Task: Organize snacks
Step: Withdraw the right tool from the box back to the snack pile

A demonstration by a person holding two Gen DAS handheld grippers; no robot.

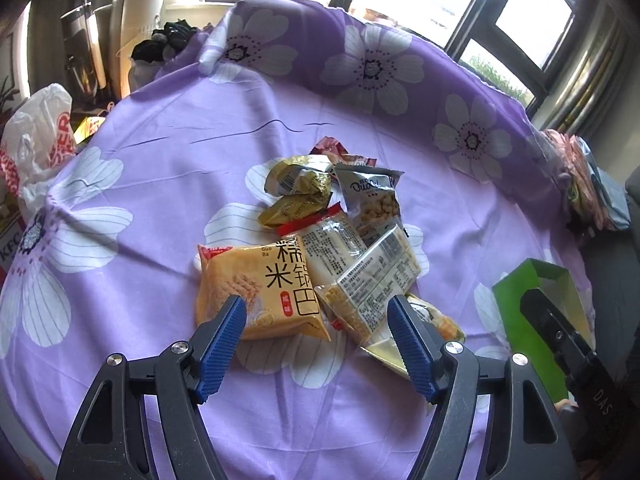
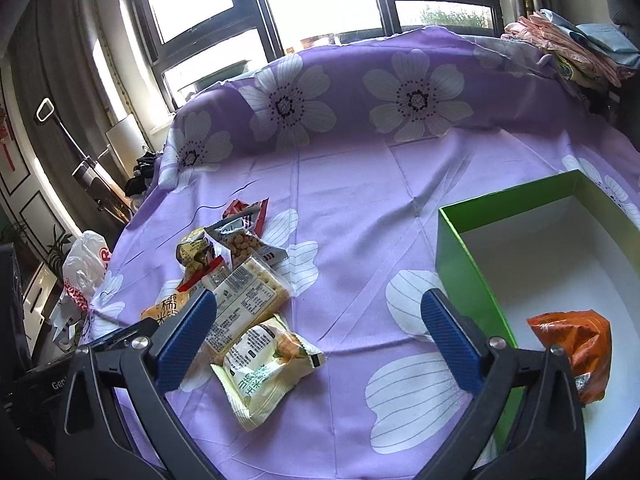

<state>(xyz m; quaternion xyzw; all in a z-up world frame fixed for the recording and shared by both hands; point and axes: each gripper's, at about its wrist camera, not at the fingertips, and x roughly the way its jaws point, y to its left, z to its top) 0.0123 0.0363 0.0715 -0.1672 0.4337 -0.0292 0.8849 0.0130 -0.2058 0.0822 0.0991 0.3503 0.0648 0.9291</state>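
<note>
A pile of snack packets lies on the purple flowered cloth (image 1: 160, 184). In the left wrist view my left gripper (image 1: 318, 314) is open and empty, just above the near edge of the pile, over an orange rice-cracker packet (image 1: 256, 292) and a clear cracker packet (image 1: 376, 276). Gold packets (image 1: 300, 192) and a grey chickpea packet (image 1: 372, 200) lie behind. In the right wrist view my right gripper (image 2: 320, 308) is open and empty, between the pile and a green box (image 2: 472, 264). A pale yellow packet (image 2: 264, 364) lies near its left finger. An orange packet (image 2: 576, 344) lies in the box.
A white plastic bag (image 1: 36, 136) sits off the table's left edge. Folded clothes (image 2: 568, 48) lie at the far right. Windows stand behind the raised cloth. The green box also shows in the left wrist view (image 1: 516, 304), with the right gripper's body over it.
</note>
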